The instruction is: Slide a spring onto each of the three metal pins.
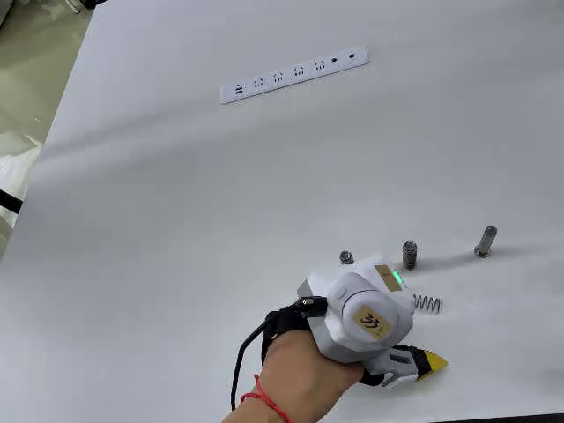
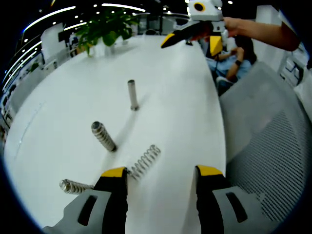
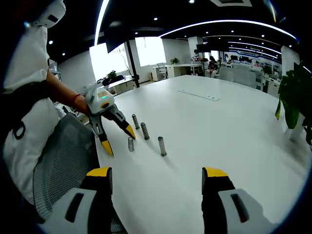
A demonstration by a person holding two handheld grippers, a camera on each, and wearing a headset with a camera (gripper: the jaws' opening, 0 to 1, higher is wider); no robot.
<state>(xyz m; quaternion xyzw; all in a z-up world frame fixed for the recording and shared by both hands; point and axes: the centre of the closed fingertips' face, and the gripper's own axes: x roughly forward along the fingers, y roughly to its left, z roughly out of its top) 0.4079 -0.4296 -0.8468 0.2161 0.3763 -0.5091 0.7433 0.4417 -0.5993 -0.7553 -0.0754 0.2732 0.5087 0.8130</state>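
White table, wide and mostly bare. Grey mesh chair sits off its edge beside the left gripper. Leafy plant at the table's far end in the left gripper view.

Left gripper: held in a hand, low over the near edge of the table. Jaws stand wide apart with nothing between the pads. In the head view its white body covers one jaw; the other jaw's yellow tip pokes out toward the near edge.

Right gripper: held well back from the work, aimed across the table at the pins. Jaws spread wide, nothing in them.

Power strip: white, lying flat, far from the pins.

Pins stand in a row just beyond the left gripper.
- Bare pin: farthest from the left gripper, upright, plain shaft.
- Middle pin: coils wound round its shaft.
- Third pin: closest to the gripper body and partly behind it in the head view. In the left gripper view it also carries coils and sits outside the left jaw.

Loose spring: lying on its side on the table, just ahead of the left gripper's open jaws. Its near end is right at the left jaw's yellow tip; contact cannot be made out. It lies beside the row of pins, near the middle pin, apart from all three.
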